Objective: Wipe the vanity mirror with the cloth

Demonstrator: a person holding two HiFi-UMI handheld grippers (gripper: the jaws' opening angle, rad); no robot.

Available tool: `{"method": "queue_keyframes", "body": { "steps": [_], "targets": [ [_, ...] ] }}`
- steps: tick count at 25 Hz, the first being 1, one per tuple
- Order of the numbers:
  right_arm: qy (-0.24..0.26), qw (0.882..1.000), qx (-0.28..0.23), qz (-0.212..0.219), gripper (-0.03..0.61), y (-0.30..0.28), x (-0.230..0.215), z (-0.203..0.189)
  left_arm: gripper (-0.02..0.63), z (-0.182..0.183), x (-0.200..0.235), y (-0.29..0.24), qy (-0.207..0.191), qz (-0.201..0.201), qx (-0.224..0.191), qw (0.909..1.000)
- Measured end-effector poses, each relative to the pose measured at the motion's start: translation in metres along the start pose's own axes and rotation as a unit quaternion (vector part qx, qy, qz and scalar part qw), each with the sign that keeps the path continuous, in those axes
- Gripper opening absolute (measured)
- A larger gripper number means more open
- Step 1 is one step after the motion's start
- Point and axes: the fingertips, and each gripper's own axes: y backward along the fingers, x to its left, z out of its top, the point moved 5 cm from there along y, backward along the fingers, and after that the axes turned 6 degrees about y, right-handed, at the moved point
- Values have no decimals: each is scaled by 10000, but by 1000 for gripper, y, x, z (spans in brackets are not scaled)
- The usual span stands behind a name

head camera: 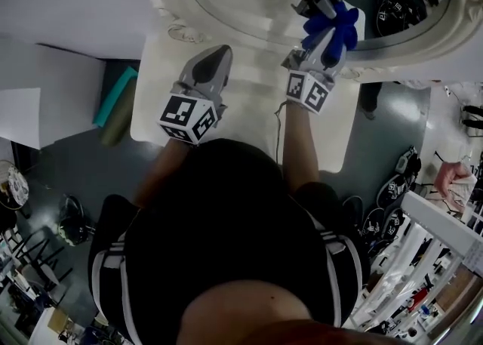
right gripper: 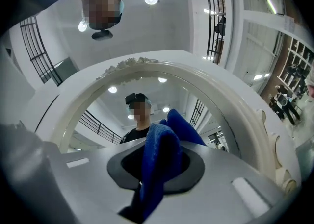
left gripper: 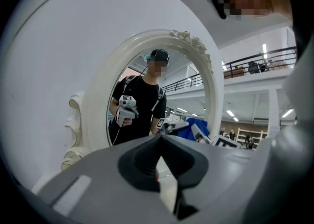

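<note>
Step in hand, as judged: cloth brought to the glass, wipe at or near its start.

Right gripper (head camera: 323,43): clamped on a fold of the blue cloth (head camera: 337,25), with a loose tuft past the tips. Held at the lower right of the vanity mirror (head camera: 226,23), above the far right corner of the white table (head camera: 158,109).

Left gripper (head camera: 215,63): jaws together on nothing, parked low over the table near the far left corner, just short of the frame (idle, by the look of it).

Next move, as judged: press the tuft flat to the glass, then sweep across and up without catching the carved frame. Calls for a steady grip, or the loose fold slips out.

Hard to make out:
- No firm sign of cloth actually touching glass, in any view.
- Upper part of the mirror cut off in the head view.
- Near edge of the table hidden under the person's head and shoulders.
- Any smears or dust on the glass too faint to tell.
</note>
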Motion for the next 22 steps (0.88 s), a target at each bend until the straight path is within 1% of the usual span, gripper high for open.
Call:
{"method": "queue_keyframes", "body": {
  "steps": [2, 5, 7, 9, 14, 22],
  "targets": [
    [24, 9999, 3, 113, 41, 0, 22, -4, 9, 3, 14, 7, 31, 20, -13, 10000],
    [85, 9994, 22, 337, 41, 1, 69, -16, 9, 7, 48, 23, 91, 67, -28, 9999],
    [89, 9991, 25, 404, 41, 1, 87, -19, 9, 10, 60, 29, 106, 94, -43, 9999],
    [109, 9989, 27, 462, 41, 0, 94, -19, 9, 13, 64, 31, 103, 111, -56, 9999],
    [178, 9962, 20, 852, 41, 2, 117, -23, 9, 13, 64, 34, 92, 167, -75, 9998],
    [139, 9951, -22, 978, 41, 1, 127, -21, 9, 18, 67, 37, 63, 295, -93, 9995]
  ]
}}
